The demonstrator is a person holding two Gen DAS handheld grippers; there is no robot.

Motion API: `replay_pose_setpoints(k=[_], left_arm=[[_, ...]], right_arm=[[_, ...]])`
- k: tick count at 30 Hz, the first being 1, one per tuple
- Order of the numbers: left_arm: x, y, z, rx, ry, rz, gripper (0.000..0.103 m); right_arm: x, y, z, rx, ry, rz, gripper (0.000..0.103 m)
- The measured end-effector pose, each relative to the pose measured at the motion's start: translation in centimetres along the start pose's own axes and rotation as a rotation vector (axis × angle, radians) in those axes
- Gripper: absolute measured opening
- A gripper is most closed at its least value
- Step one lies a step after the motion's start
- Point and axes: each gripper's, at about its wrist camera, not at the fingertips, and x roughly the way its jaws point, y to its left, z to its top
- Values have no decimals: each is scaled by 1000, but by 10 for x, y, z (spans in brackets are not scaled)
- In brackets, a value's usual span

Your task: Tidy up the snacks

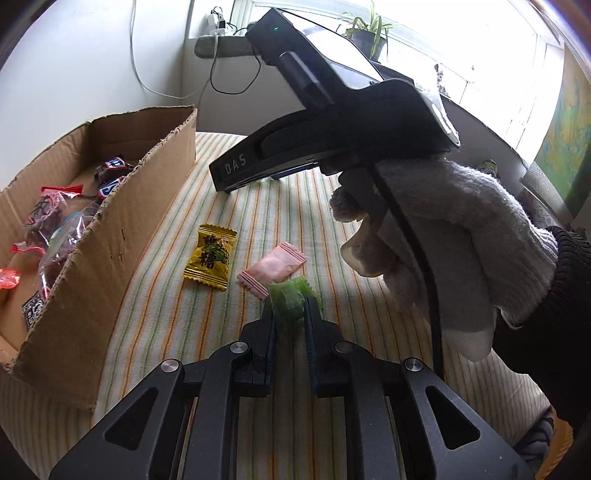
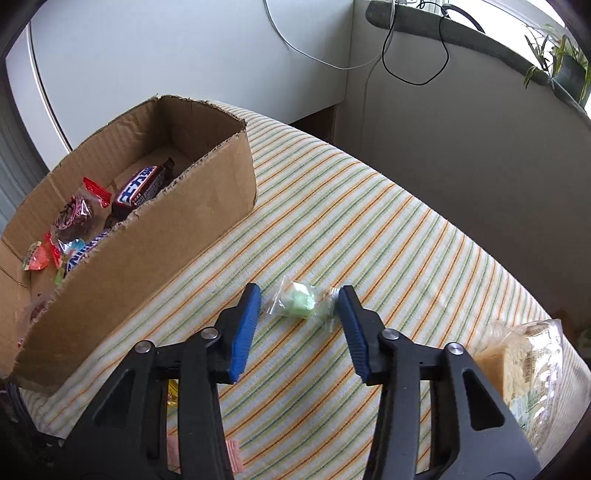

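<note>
The dark green wrapped candy (image 1: 290,304) sits pinched between the tips of the left gripper (image 1: 290,314), whose jaws are drawn narrow onto it just above the striped tablecloth (image 1: 258,192). A second sweet, the pale green candy in clear wrap (image 2: 301,304), lies flat on the cloth between the blue pads of the right gripper (image 2: 299,314); those jaws stand apart on either side of it, with the left pad clear of it and the right pad at the wrapper's twisted end, so it rests loose rather than held. Beside the dark green candy, toward the cardboard box (image 1: 110,236), lie a pink wrapped candy (image 1: 273,267) and then a yellow wrapped candy (image 1: 210,256), both on the cloth and short of the box wall. Seen from the left wrist, a gloved hand (image 1: 461,236) with a dark sleeve grips the handle of the right tool, which is angled downward over the table. The box stands open at the cloth's left, holding chocolate bars (image 2: 138,190) and other wrapped snacks. To the right of the pale candy, near the table's edge, lies a clear bag of crackers (image 2: 524,365). Beyond the box rise a white wall with trailing cables (image 2: 413,59) and a bright window sill carrying a potted plant (image 1: 369,29).
</note>
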Motion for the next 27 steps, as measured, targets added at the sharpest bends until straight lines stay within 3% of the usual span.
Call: replay_pose_setpoints(k=[7, 9, 13, 15, 21, 24, 27], left_arm=[[-5, 9, 3, -44, 41, -82, 17], [-11, 6, 1, -20, 38, -72, 27], [-24, 1, 4, 46, -1, -30, 31], [-20, 1, 11, 65, -21, -20, 40], [-13, 6, 18, 88, -4, -9, 41], [2, 6, 28, 108, 38, -34, 44], [14, 3, 30, 122, 62, -9, 44]], right_arm=[[-2, -7, -3, 8, 12, 0, 27], [-4, -10, -4, 23, 15, 10, 25], [-8, -15, -8, 39, 17, 24, 25], [-10, -17, -10, 39, 19, 19, 25], [-19, -23, -23, 53, 17, 39, 25], [-24, -19, -25, 61, 15, 42, 25], [-28, -21, -30, 62, 18, 45, 25]])
